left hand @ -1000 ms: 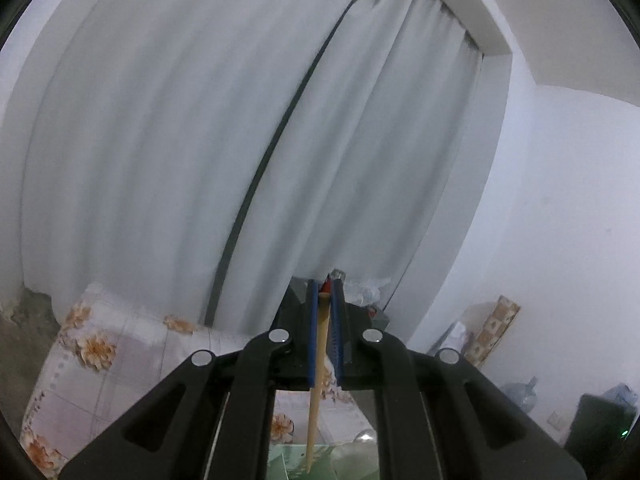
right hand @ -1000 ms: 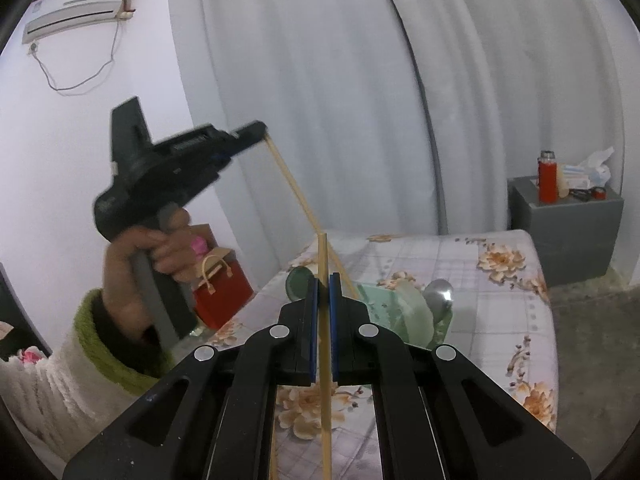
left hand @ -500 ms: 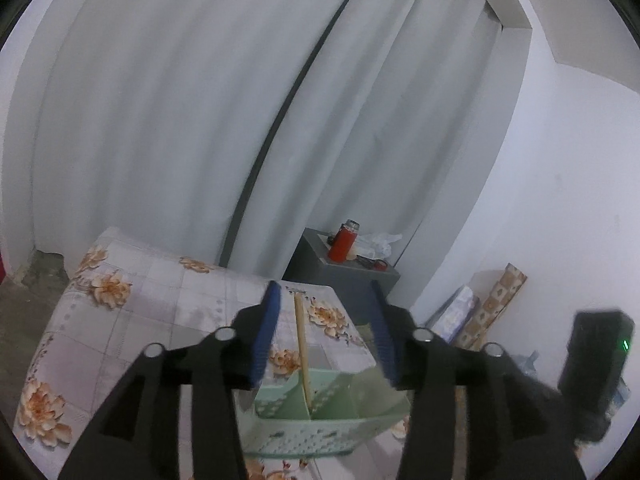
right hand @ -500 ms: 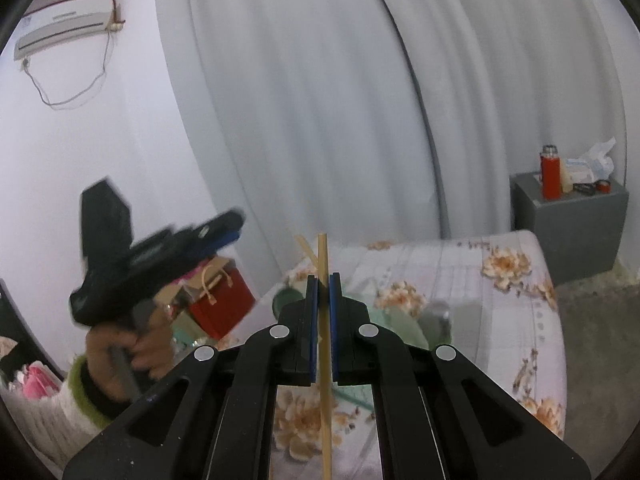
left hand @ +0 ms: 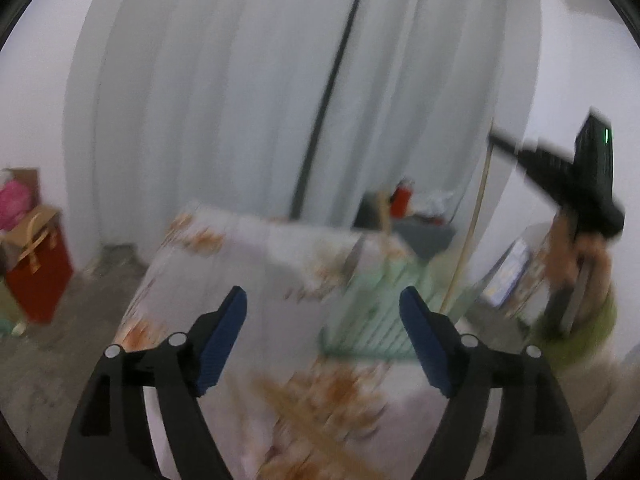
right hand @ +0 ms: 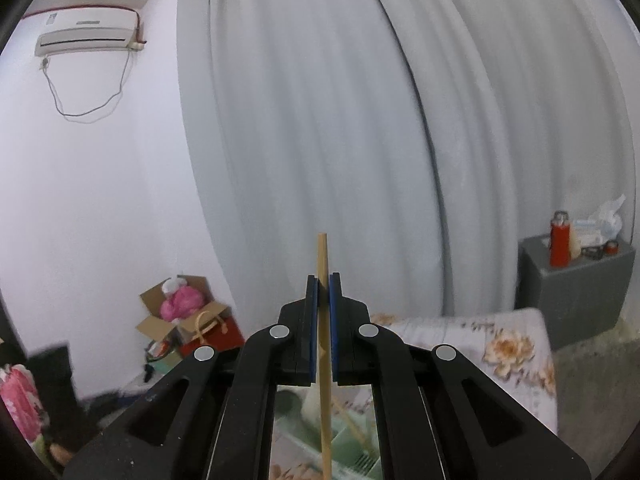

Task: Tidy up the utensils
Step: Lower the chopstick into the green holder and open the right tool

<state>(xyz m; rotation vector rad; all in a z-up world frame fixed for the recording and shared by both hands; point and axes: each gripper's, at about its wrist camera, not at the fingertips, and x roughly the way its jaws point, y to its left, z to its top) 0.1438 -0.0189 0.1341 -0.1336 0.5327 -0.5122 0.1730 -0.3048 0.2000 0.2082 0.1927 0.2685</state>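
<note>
basket (left hand: 372, 312) on table (left hand: 248, 264) | cabinet (right hand: 576, 284) behind table | curtain (right hand: 320, 120) behind both

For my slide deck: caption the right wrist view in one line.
Right gripper clamps an upright chopstick above the green utensil basket.

The right gripper (right hand: 323, 280) pinches a pale wooden chopstick (right hand: 325, 360) upright between its blue pads, above a green utensil basket (right hand: 348, 448) on the floral tablecloth (right hand: 508, 356), with grey curtains (right hand: 340, 140) and a wall air conditioner (right hand: 86, 34) behind.
</note>
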